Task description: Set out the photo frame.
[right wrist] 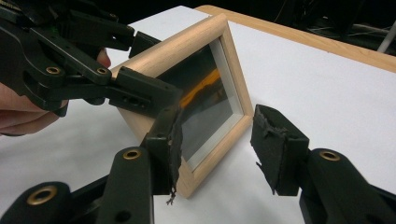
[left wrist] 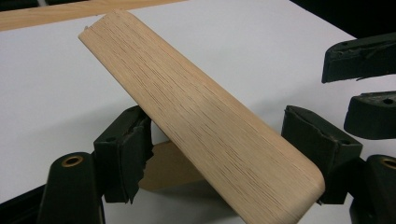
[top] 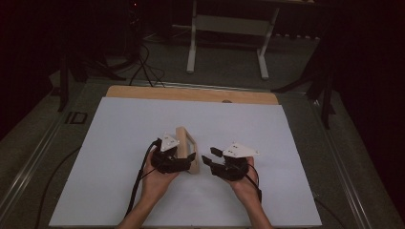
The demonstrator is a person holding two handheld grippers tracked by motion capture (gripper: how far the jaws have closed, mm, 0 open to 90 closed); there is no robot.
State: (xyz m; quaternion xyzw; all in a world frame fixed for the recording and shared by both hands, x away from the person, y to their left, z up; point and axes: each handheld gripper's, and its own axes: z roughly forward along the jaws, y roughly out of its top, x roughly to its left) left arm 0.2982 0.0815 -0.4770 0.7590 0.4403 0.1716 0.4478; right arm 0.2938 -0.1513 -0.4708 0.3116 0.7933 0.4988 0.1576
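Room: dark, with a white stand (top: 228, 36) on the floor behind.
Table: wooden table (top: 191, 93) under a white sheet (top: 119, 143).
Frame: wooden picture frame (top: 186, 149) stands on edge mid-sheet; its picture is too dim to make out.
Left gripper (top: 184, 158): jaws pinch the frame's edge.
Right gripper (top: 210, 158): jaws wide apart, holding nothing, just beside the frame.
Writing: none readable.

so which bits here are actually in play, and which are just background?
In play:
- wooden picture frame, stood on edge
- left tongs, around the frame's top edge
- right tongs, open beside the frame

Background:
- white sheet on the table
- wooden board under the sheet
- white stand on the floor behind
- floor cables
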